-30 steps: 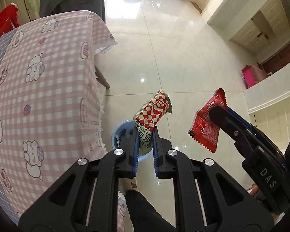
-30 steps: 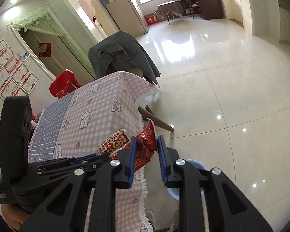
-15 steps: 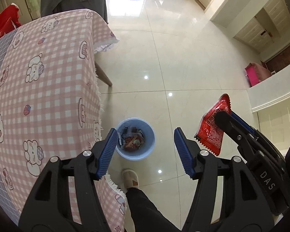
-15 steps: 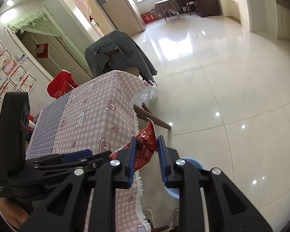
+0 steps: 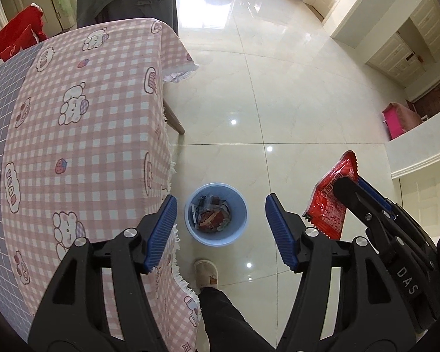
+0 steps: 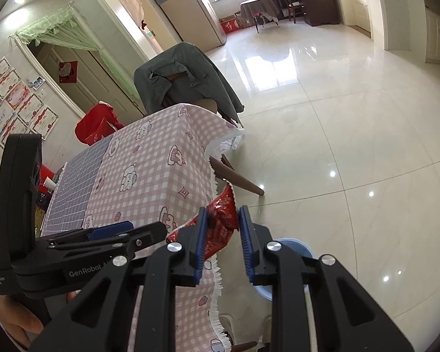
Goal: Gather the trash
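Observation:
A light blue trash bin [image 5: 216, 215] stands on the floor beside the table, with several wrappers inside, a red checkered one among them. My left gripper [image 5: 220, 228] is open and empty, high above the bin. My right gripper [image 6: 221, 236] is shut on a red snack wrapper [image 6: 220, 220]; the same wrapper [image 5: 330, 202] shows at the right of the left wrist view, held above the floor to the right of the bin. The bin's rim [image 6: 293, 242] peeks out behind the right gripper's fingers.
A table with a pink checkered cloth [image 5: 82, 135] runs along the left, its fringe edge close to the bin. A chair with a grey jacket [image 6: 184, 76] stands at its far end. My slippered foot [image 5: 206, 272] is just in front of the bin. Glossy tile floor spreads to the right.
My left gripper opened and the red-and-white checkered wrapper it held fell into the bin. The right gripper keeps its grip on the red wrapper and has barely moved.

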Demonstrator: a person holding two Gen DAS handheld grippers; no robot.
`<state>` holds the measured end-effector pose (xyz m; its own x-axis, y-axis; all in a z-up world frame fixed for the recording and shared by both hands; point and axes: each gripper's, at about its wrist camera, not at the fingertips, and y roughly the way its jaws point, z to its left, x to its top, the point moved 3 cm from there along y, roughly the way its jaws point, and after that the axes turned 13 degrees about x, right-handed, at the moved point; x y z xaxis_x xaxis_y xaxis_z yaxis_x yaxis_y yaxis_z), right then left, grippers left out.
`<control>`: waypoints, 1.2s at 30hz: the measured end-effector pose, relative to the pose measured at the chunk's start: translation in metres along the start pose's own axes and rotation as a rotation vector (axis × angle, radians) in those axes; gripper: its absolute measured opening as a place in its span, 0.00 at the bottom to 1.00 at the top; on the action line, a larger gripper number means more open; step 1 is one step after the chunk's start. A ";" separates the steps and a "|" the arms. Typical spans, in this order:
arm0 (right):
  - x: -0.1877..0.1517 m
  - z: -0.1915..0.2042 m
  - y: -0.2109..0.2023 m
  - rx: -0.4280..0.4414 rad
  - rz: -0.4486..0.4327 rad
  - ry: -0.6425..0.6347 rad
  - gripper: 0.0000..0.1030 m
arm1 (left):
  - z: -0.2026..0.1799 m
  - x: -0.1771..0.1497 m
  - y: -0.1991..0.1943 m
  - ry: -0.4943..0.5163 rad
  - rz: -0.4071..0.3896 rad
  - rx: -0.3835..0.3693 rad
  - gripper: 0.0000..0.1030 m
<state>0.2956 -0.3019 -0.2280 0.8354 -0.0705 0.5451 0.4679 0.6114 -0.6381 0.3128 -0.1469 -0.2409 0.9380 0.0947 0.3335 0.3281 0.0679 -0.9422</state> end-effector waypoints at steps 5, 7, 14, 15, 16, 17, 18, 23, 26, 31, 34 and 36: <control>0.003 0.001 -0.002 -0.002 -0.014 0.012 0.23 | 0.004 -0.001 -0.010 -0.010 -0.019 0.016 0.65; 0.004 0.002 -0.002 -0.004 -0.012 0.018 0.24 | 0.006 -0.002 -0.013 -0.014 -0.026 0.023 0.65; 0.003 0.013 -0.006 0.015 -0.011 -0.006 0.28 | 0.013 -0.005 -0.031 -0.035 -0.055 0.038 0.67; 0.004 0.015 -0.007 0.017 -0.011 -0.009 0.28 | 0.015 -0.006 -0.032 -0.038 -0.059 0.040 0.67; 0.003 0.017 -0.008 0.020 -0.012 -0.014 0.29 | 0.015 -0.006 -0.035 -0.040 -0.062 0.042 0.67; 0.003 0.018 -0.009 0.022 -0.013 -0.017 0.29 | 0.016 -0.007 -0.039 -0.045 -0.067 0.044 0.67; 0.004 0.021 -0.011 0.024 -0.012 -0.021 0.29 | 0.017 -0.008 -0.042 -0.049 -0.072 0.045 0.67; 0.003 0.030 -0.016 0.032 -0.014 -0.040 0.30 | 0.020 -0.011 -0.052 -0.068 -0.090 0.049 0.67; 0.002 0.038 -0.020 0.037 -0.016 -0.051 0.30 | 0.022 -0.013 -0.059 -0.075 -0.106 0.049 0.67; -0.001 0.054 -0.030 0.040 -0.025 -0.071 0.30 | 0.027 -0.014 -0.073 -0.081 -0.130 0.042 0.68; -0.004 0.066 -0.037 0.035 -0.039 -0.078 0.30 | 0.031 -0.016 -0.083 -0.074 -0.147 0.032 0.68; -0.008 0.074 -0.041 0.027 -0.049 -0.081 0.30 | 0.034 -0.017 -0.089 -0.068 -0.160 0.023 0.68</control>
<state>0.2484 -0.2682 -0.1654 0.7851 -0.0382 0.6182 0.4992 0.6298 -0.5951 0.2636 -0.1209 -0.1622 0.8642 0.1481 0.4809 0.4689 0.1099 -0.8764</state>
